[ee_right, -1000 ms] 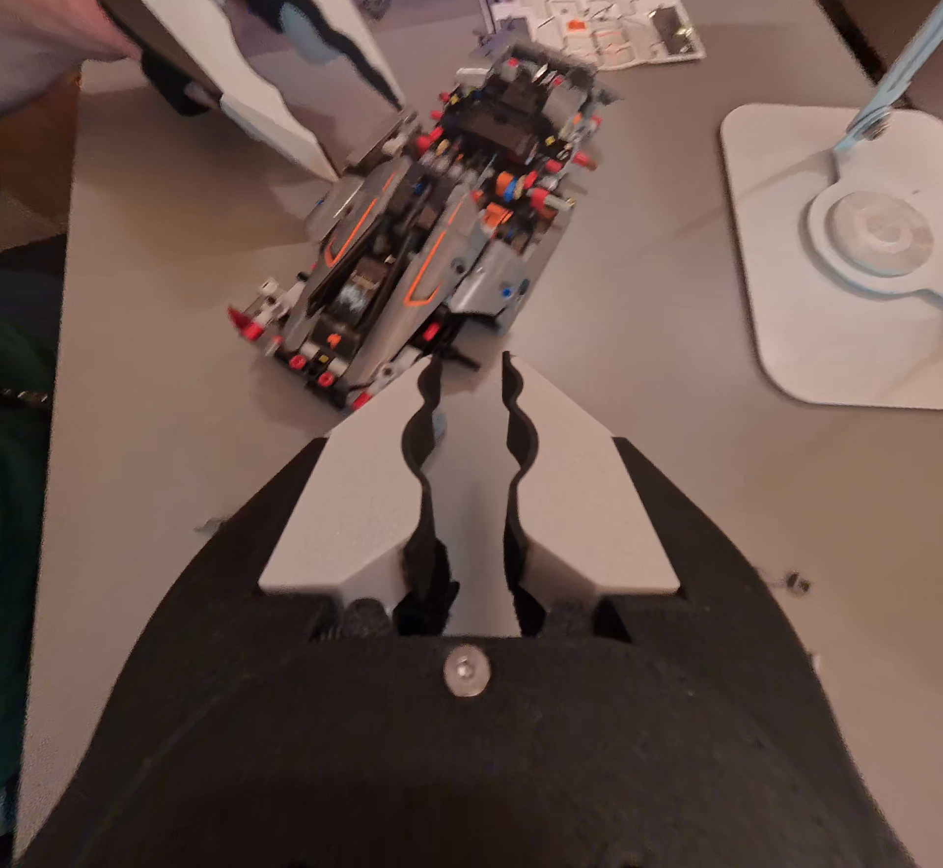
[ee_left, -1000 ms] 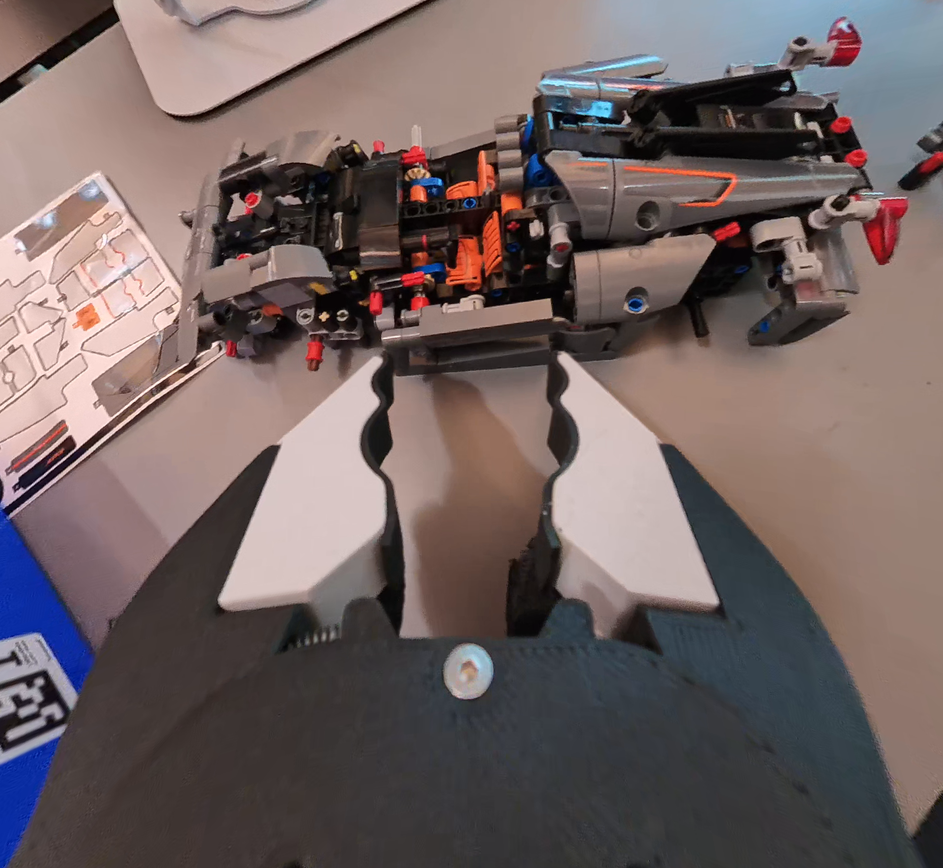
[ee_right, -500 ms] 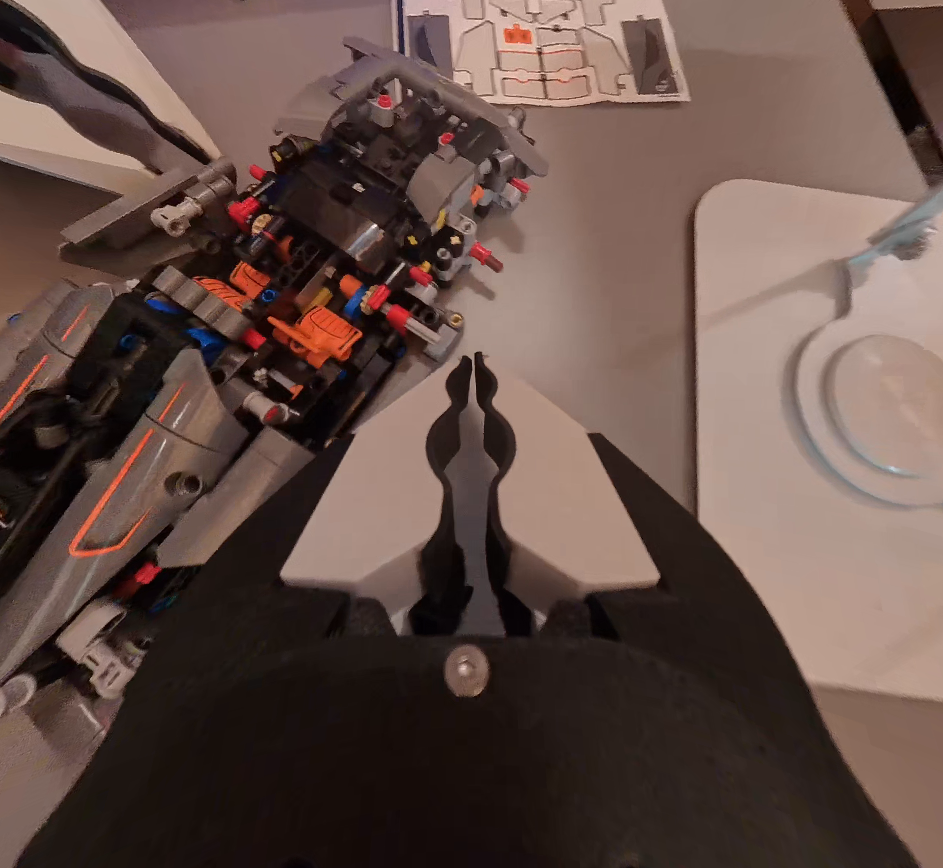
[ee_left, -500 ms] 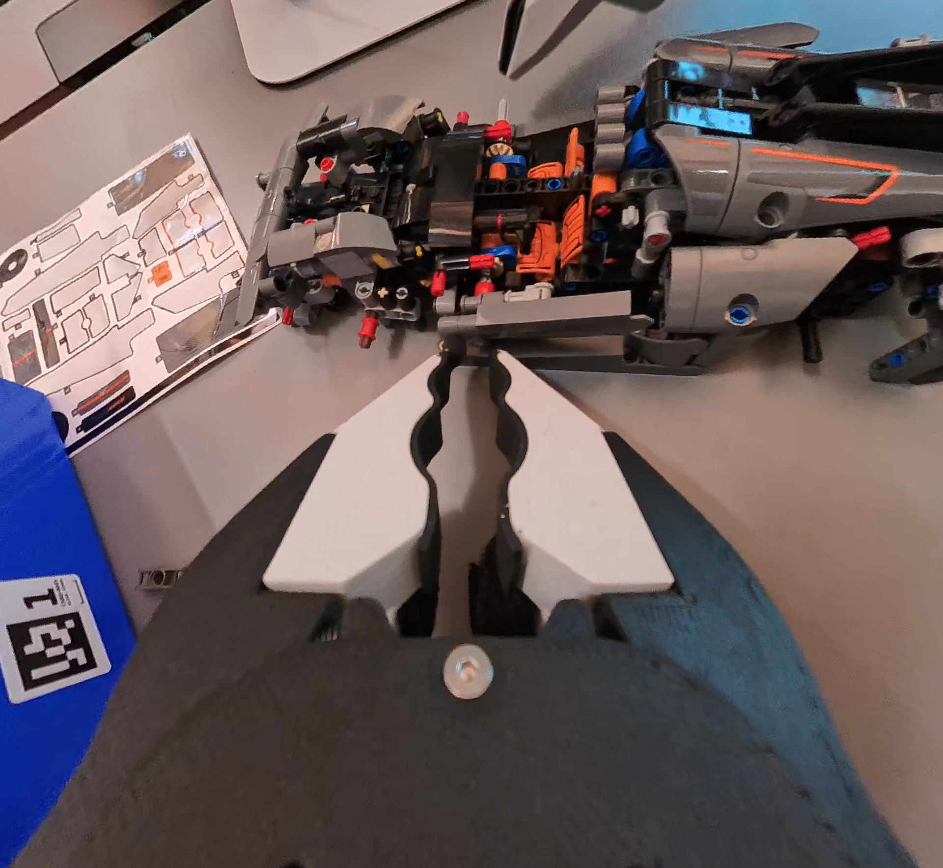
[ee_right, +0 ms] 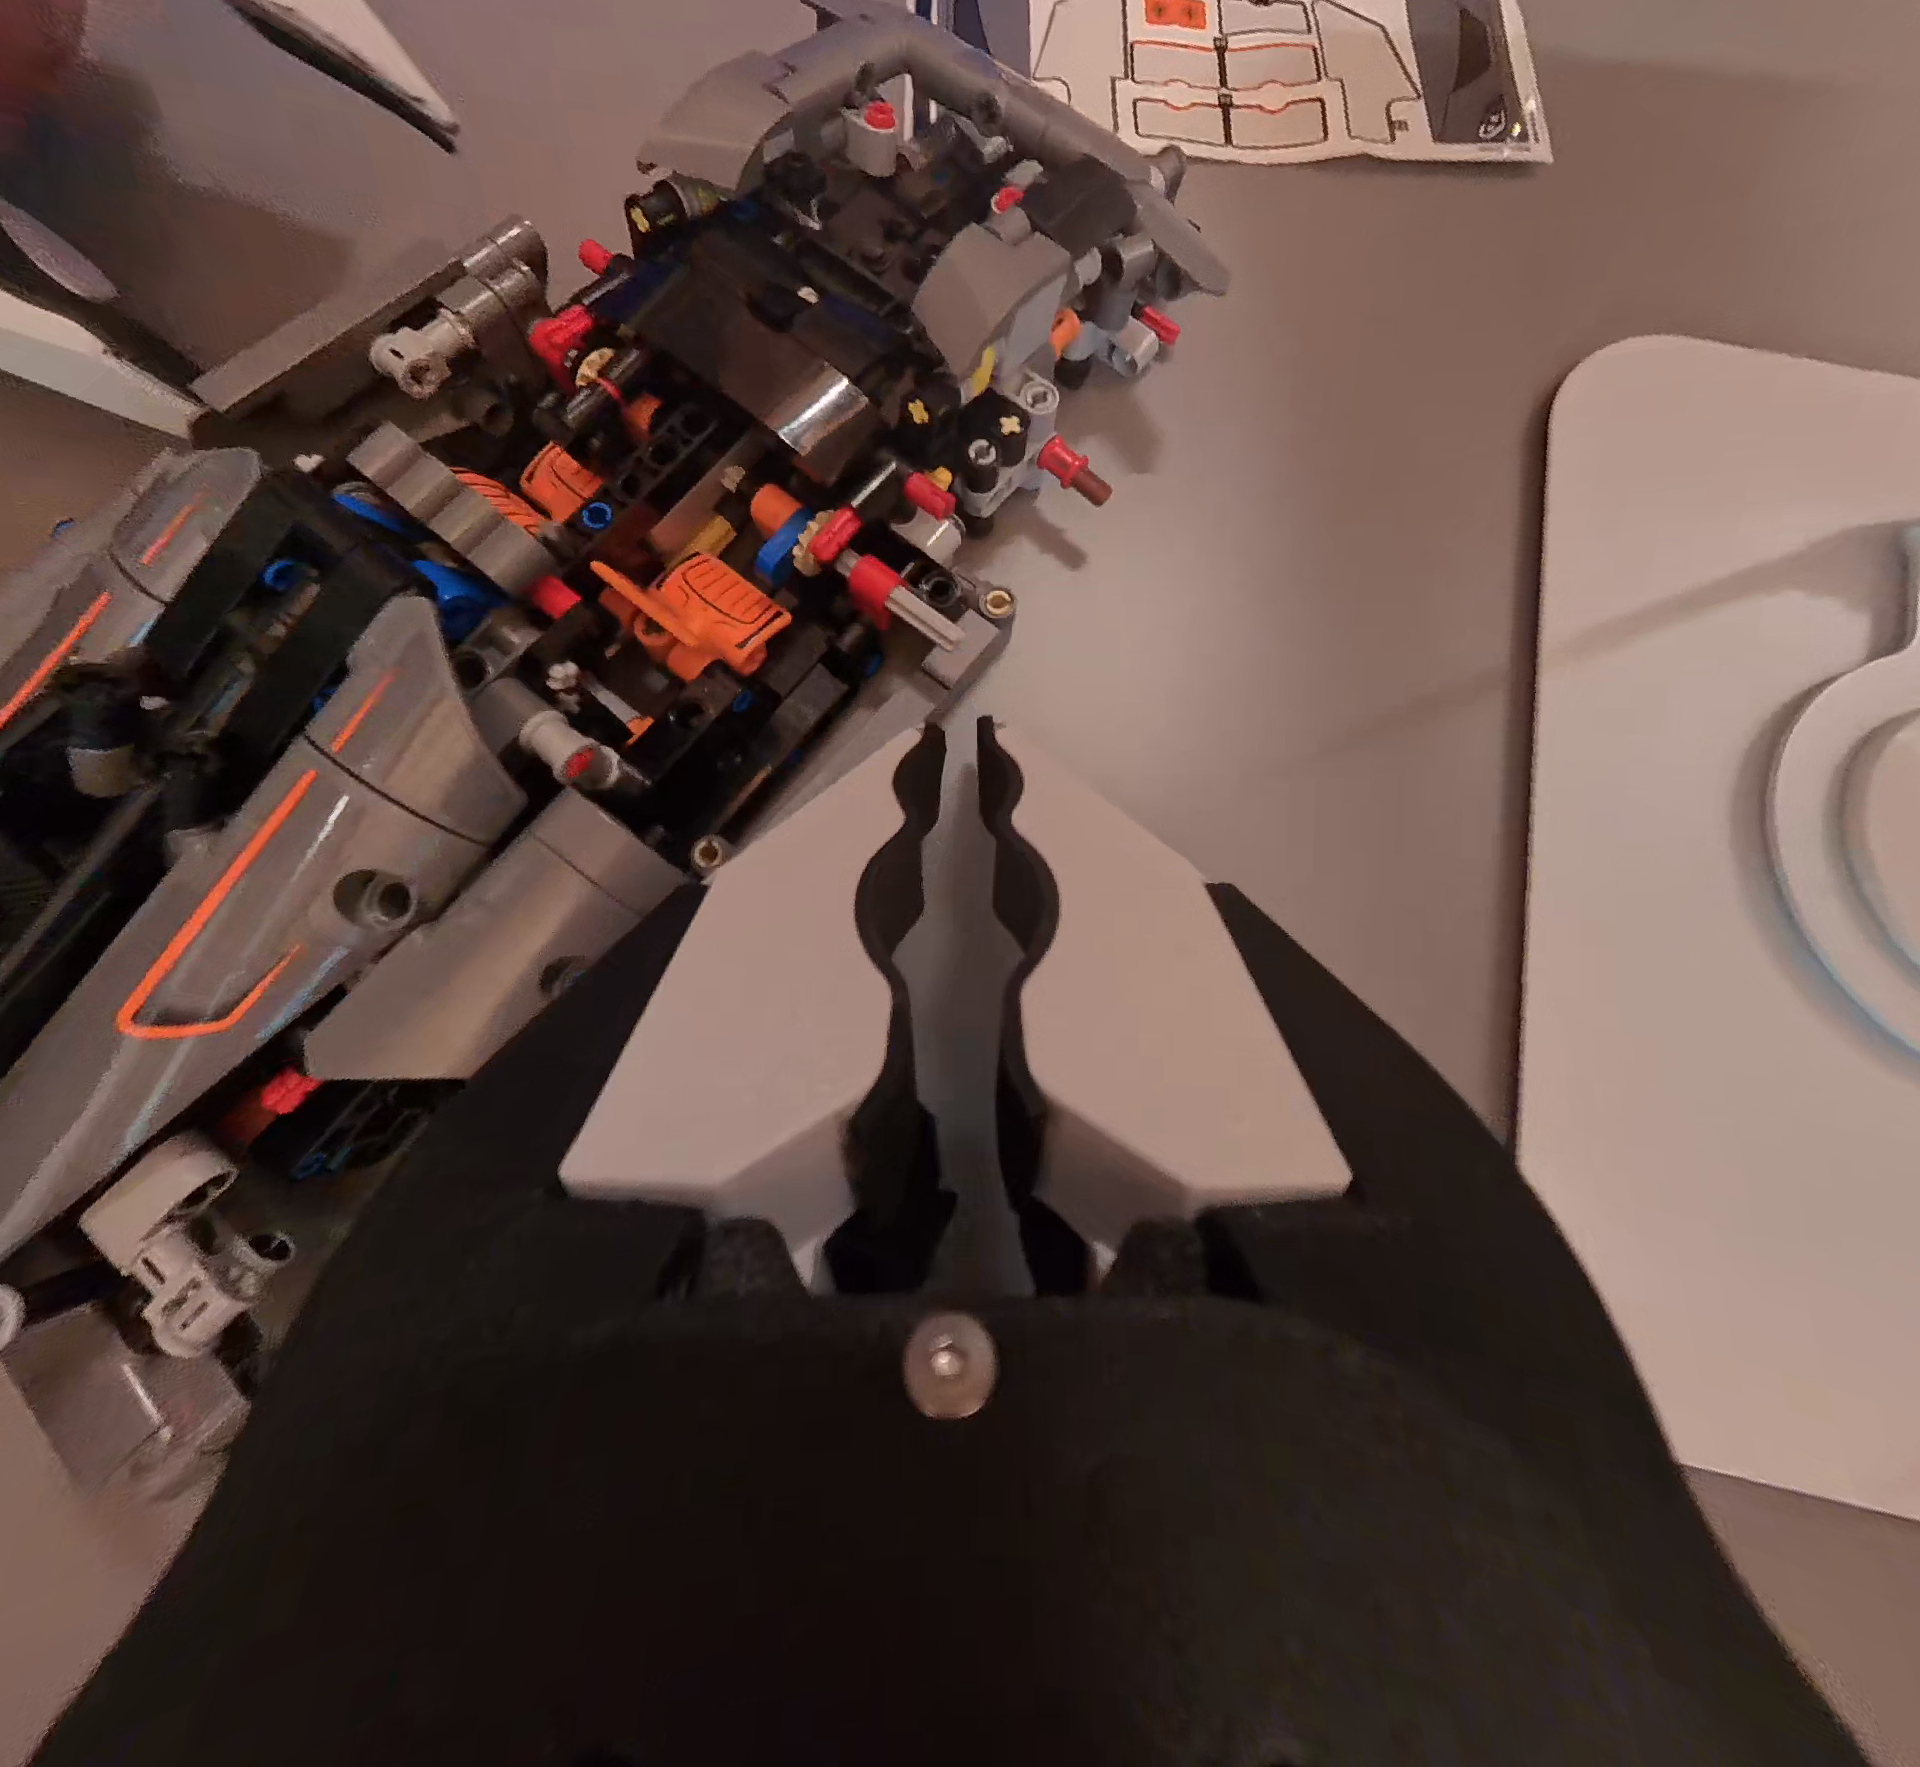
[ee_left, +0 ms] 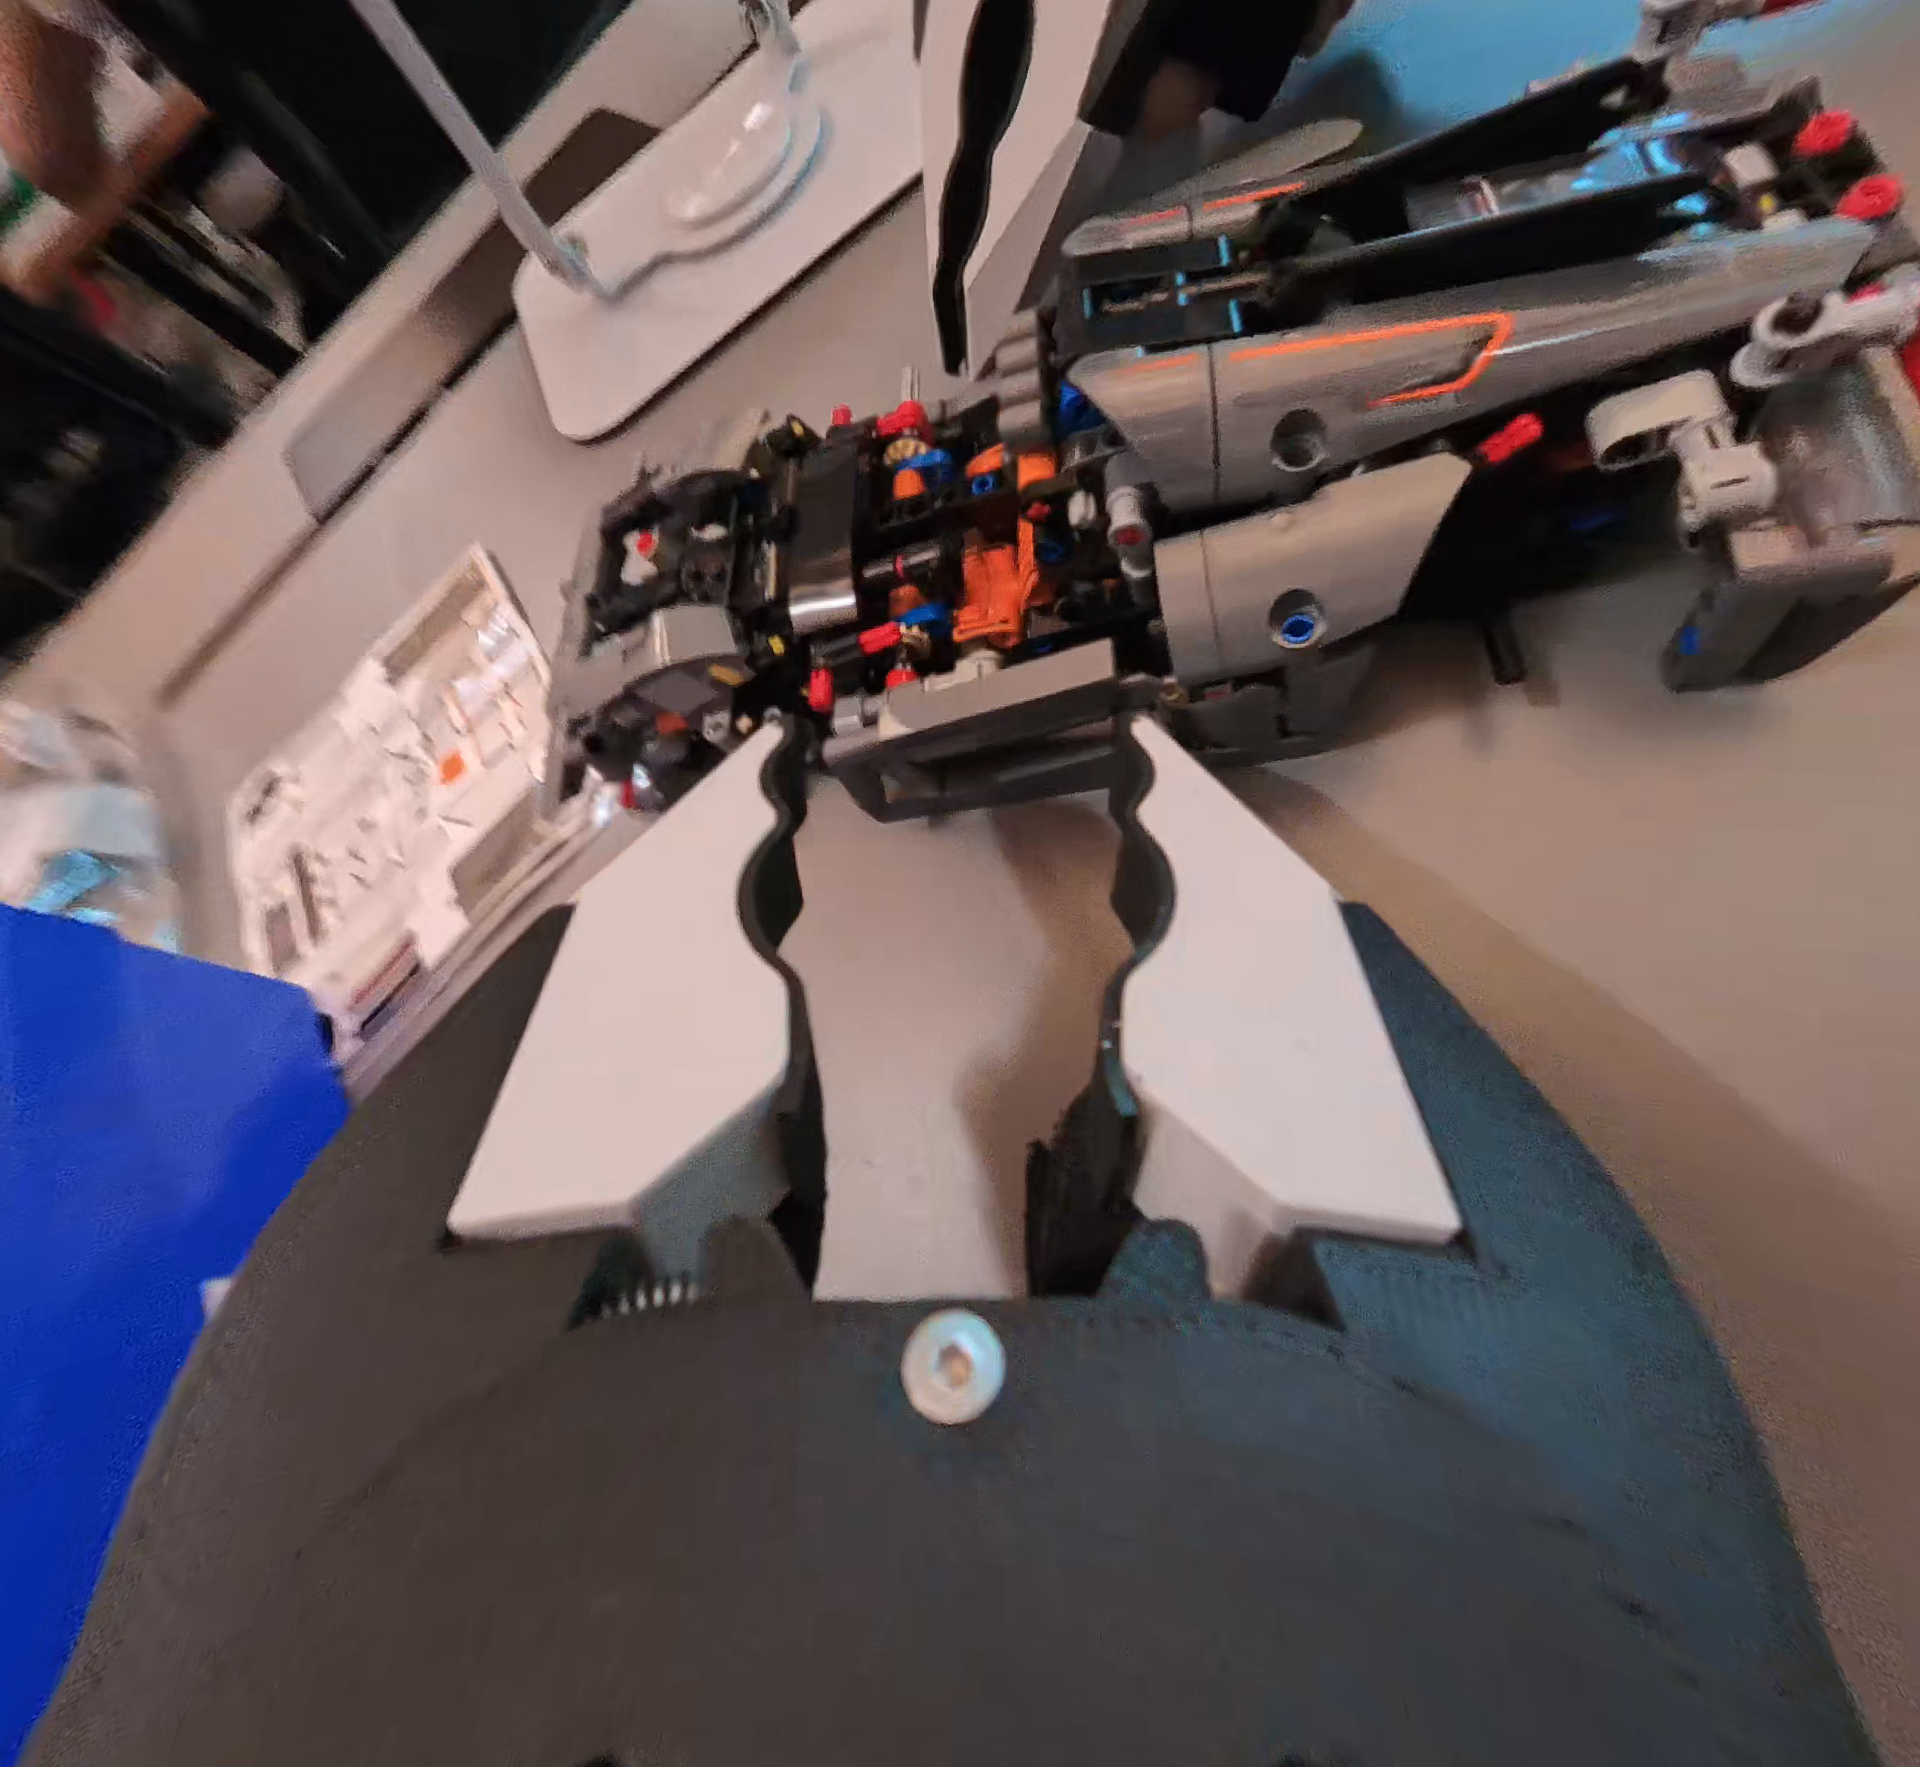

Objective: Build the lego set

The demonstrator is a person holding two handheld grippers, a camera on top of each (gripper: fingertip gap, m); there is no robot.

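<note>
Left wrist view: my left gripper [ee_left: 961, 751] has its jaws spread wide, one fingertip at each end of the grey side panel [ee_left: 997, 699] on the near flank of the lego car [ee_left: 1195, 512]. The tips sit against or just short of the panel; motion blur makes contact hard to judge. Nothing is clamped. The car lies lengthwise on the grey table [ee_left: 1455, 886], nose toward the sticker sheet [ee_left: 405, 772], with the blue box [ee_left: 135, 1146] at my near left. My right gripper [ee_left: 961, 346] comes down from above onto the far side of the car, near the orange seats.

Right wrist view: my right gripper [ee_right: 961, 730] is nearly closed, a thin slit between the tips, holding nothing. It sits just beside the car's [ee_right: 582, 595] grey edge, close to a red-tipped axle [ee_right: 894, 590]. The white stand base [ee_right: 1714, 886] lies off to the right, well apart. The left gripper [ee_right: 208, 55] shows in the top left corner.

Risk: if I close the left jaws on the panel while the right pushes from the other side, the panel could pop off its pins or the car could skid across the smooth table. A glancing right tip could also knock the exposed axle loose.
</note>
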